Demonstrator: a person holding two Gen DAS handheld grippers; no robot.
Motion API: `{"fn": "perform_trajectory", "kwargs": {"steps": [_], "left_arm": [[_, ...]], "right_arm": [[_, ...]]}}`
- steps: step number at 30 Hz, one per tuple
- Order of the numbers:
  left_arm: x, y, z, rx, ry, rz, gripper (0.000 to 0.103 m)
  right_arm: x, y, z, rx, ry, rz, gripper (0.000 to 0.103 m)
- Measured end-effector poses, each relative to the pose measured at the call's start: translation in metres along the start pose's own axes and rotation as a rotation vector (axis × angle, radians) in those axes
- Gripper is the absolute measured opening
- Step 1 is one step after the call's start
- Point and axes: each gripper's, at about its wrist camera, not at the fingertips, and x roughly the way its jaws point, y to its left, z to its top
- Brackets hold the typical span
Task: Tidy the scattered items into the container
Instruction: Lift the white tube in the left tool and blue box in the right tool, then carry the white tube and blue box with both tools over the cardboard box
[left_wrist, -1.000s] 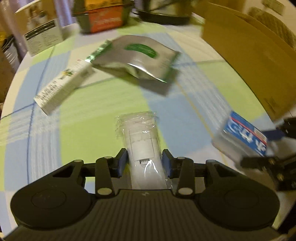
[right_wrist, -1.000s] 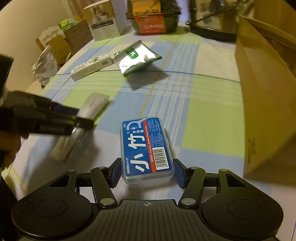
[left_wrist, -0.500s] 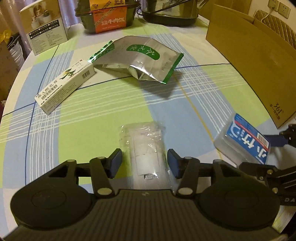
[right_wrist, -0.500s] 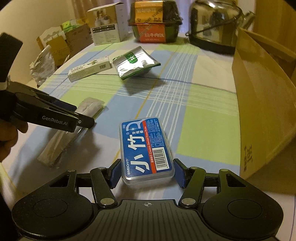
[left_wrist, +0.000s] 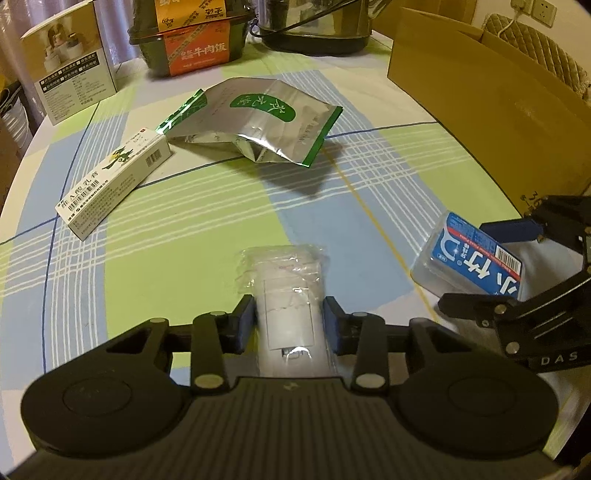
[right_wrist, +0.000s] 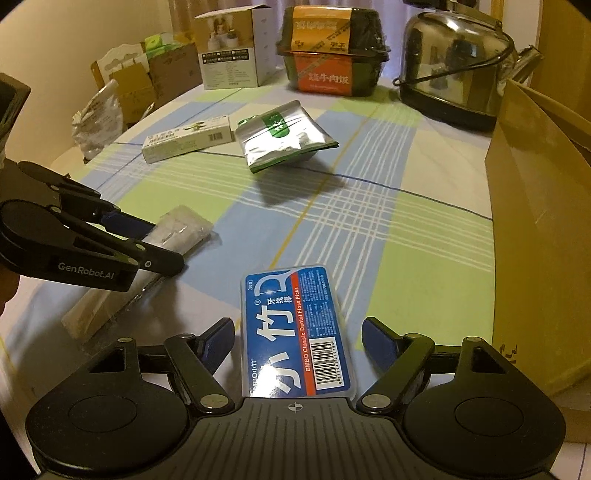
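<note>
- Left wrist view: the left gripper has its fingers narrow, pressed against both sides of the plastic-wrapped white packet, which lies on the counter at 6 o'clock.
- The wrap looks slick and loose, so I judge the packet could slide out of the fingers on the lift, or the film alone could be pinched while the contents sag.
- At 3 o'clock the right gripper straddles the blue floss-pick case; the two tools sit near each other, so a careless swing toward the cardboard box at 1 to 2 o'clock could knock them together.
- The silver foil pouch at 12 o'clock and the white carton at 10 o'clock lie untouched.

- Right wrist view: the right gripper has its fingers spread wide, a gap showing on each side of the floss-pick case at 6 o'clock, so nothing is held.
- The case is smooth and hard; closing off-centre could, I think, twist it or squirt it forward across the cloth.
- The cardboard box stands at 3 o'clock with a tall wall; a low carry could strike that wall and drop the load outside.
- The left gripper at 9 o'clock clamps the wrapped packet, whose long free end droops and could catch on the box rim.
</note>
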Motion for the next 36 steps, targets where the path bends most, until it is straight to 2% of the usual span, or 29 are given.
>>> {"fn": "perform_trajectory", "kwargs": {"steps": [1, 2, 6, 7, 9, 15, 26, 36], "left_arm": [[0.0, 0.0, 0.0, -0.002, 0.002, 0.014, 0.048], [0.0, 0.0, -0.001, -0.002, 0.004, 0.028, 0.051], [0.0, 0.001, -0.001, -0.012, 0.014, 0.027, 0.05], [0.0, 0.001, -0.001, -0.013, 0.017, 0.019, 0.043], [-0.001, -0.001, 0.0, -0.002, 0.024, 0.012, 0.035], [-0.006, -0.007, 0.001, 0.028, 0.047, 0.005, 0.033], [-0.05, -0.026, 0.004, 0.015, -0.02, -0.02, 0.033], [-0.094, -0.057, 0.007, 0.058, -0.084, -0.025, 0.033]], "right_arm": [[0.0, 0.0, -0.001, -0.001, 0.006, 0.003, 0.082], [0.0, 0.0, -0.002, -0.003, 0.011, 0.005, 0.082], [0.001, 0.003, -0.004, -0.011, 0.02, 0.005, 0.082], [0.001, 0.004, -0.005, -0.013, 0.018, -0.001, 0.08], [0.0, 0.004, -0.004, -0.016, 0.01, -0.022, 0.059], [-0.008, 0.001, -0.003, 0.02, 0.017, -0.052, 0.058], [-0.055, 0.003, 0.005, 0.046, -0.048, -0.082, 0.058], [-0.109, 0.009, -0.003, 0.083, -0.124, -0.113, 0.058]]}}
